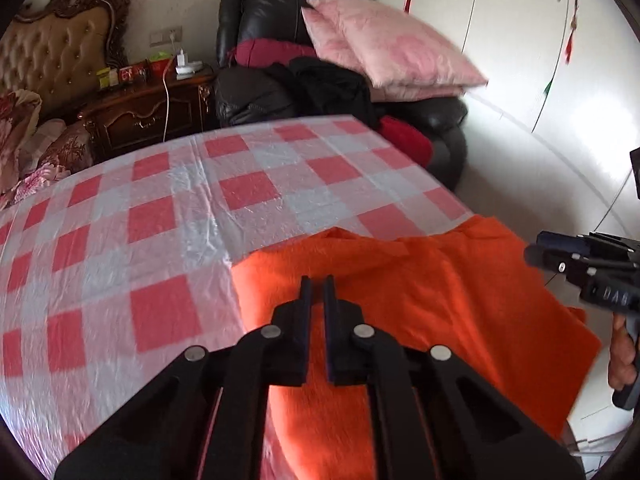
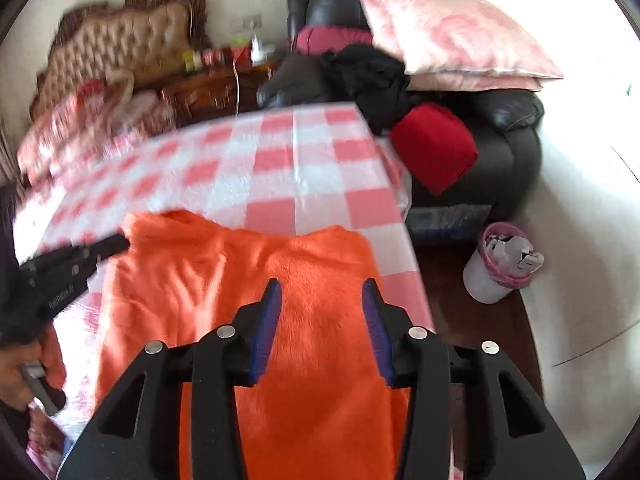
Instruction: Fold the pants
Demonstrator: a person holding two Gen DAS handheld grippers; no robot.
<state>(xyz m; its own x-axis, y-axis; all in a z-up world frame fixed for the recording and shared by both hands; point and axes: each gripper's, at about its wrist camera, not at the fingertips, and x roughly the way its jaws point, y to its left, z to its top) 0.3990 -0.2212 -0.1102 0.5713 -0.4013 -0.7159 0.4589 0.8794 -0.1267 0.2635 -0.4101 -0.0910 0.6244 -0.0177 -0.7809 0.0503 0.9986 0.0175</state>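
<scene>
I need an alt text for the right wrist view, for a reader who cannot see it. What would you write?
The right gripper, jaws apart and empty, hangs above orange pants that lie on a table with a red and white checked cloth. The left gripper reaches in from the left edge of the picture. Behind stand a black armchair with pink pillows and a small bin on the floor.

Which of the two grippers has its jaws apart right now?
The right gripper; its blue pads stand wide over the orange pants, while the left gripper is nearly shut.
</scene>
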